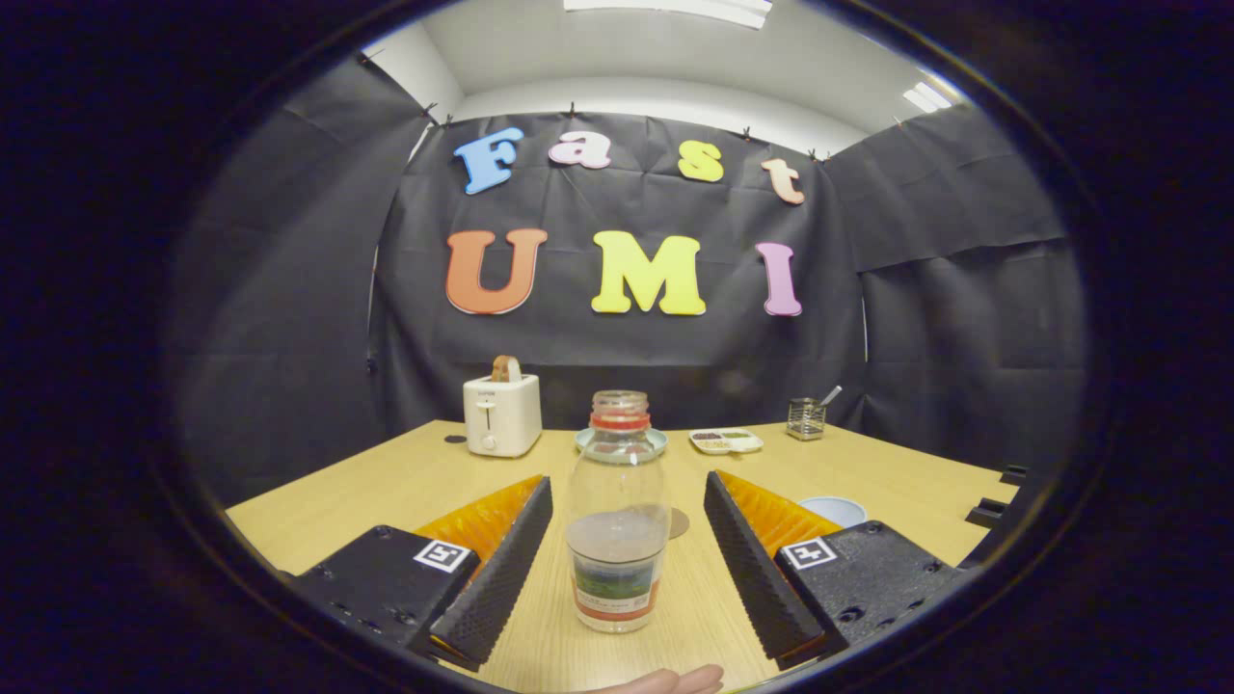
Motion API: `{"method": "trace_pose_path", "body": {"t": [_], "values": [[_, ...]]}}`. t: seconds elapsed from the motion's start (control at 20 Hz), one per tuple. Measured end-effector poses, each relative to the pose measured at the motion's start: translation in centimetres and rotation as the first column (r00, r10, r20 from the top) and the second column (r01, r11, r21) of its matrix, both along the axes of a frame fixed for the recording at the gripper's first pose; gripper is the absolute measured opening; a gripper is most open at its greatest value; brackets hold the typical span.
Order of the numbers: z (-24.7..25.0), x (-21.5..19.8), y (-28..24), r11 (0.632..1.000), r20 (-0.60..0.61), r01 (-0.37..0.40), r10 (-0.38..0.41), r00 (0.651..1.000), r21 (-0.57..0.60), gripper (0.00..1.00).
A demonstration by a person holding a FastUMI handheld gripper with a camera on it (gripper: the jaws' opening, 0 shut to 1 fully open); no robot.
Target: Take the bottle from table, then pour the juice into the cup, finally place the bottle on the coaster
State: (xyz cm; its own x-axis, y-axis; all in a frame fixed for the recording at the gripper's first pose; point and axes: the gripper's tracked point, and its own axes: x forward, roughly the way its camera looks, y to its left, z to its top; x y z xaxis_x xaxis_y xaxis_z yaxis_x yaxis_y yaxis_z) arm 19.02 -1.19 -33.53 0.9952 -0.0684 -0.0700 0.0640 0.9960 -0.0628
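Table (pixel 405 492): pale wood top, runs from under the fingers back to the black cloth wall.
Gripper (pixel 617 559): fingers spread wide, one on each side of the bottle, ribbed inner faces turned toward it; a clear gap shows on both sides — neither finger touches the glass. Each finger base carries a square marker.
Bottle (pixel 618 511): clear glass, upright on the table, standing between the fingers. Neck open, a red band just below the mouth. Dark juice fills roughly the lower third; a printed label wraps the base.
Toaster (pixel 501 414): white, at the back of the table, left of the bottle, with a slice of bread standing up out of its slot. A small dark spot lies on the table just left of it.
Plate (pixel 590 440): pale blue-green, behind the bottle, mostly hidden by it; only its rim shows at both shoulders of the glass.
Tray (pixel 725 440): small white divided dish, right of the plate, holding dark and greenish contents — cannot tell what they are.
Cup (pixel 835 509): pale blue, rim just beyond the right finger, partly hidden by it.
Holder (pixel 805 418): wire mesh, back right, with one utensil leaning out.
Coaster (pixel 680 523): brown disc, flat on the table, just behind the bottle to its right.
Hand (pixel 665 681): fingertips of a person show just below the bottle, near the table edge.
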Motion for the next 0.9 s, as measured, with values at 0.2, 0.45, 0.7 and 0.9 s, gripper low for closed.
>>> {"method": "trace_pose_path", "body": {"t": [0.2, 0.45, 0.7, 0.9], "values": [[-2.8, 1.5, 0.4, 1.0, -0.029, -0.011, 0.011, 1.0, -0.013, 1.0], [-3.1, 2.1, 0.0, 1.0, -0.009, 0.0, 0.0, 1.0, 0.016, 0.81], [1.5, 0.9, 0.3, 0.985, 0.043, -0.014, 0.006, 0.999, 0.173, 0.79], [4.7, 1.2, 1.5, 0.961, 0.043, -0.051, 0.041, 0.998, 0.272, 0.78]]}}
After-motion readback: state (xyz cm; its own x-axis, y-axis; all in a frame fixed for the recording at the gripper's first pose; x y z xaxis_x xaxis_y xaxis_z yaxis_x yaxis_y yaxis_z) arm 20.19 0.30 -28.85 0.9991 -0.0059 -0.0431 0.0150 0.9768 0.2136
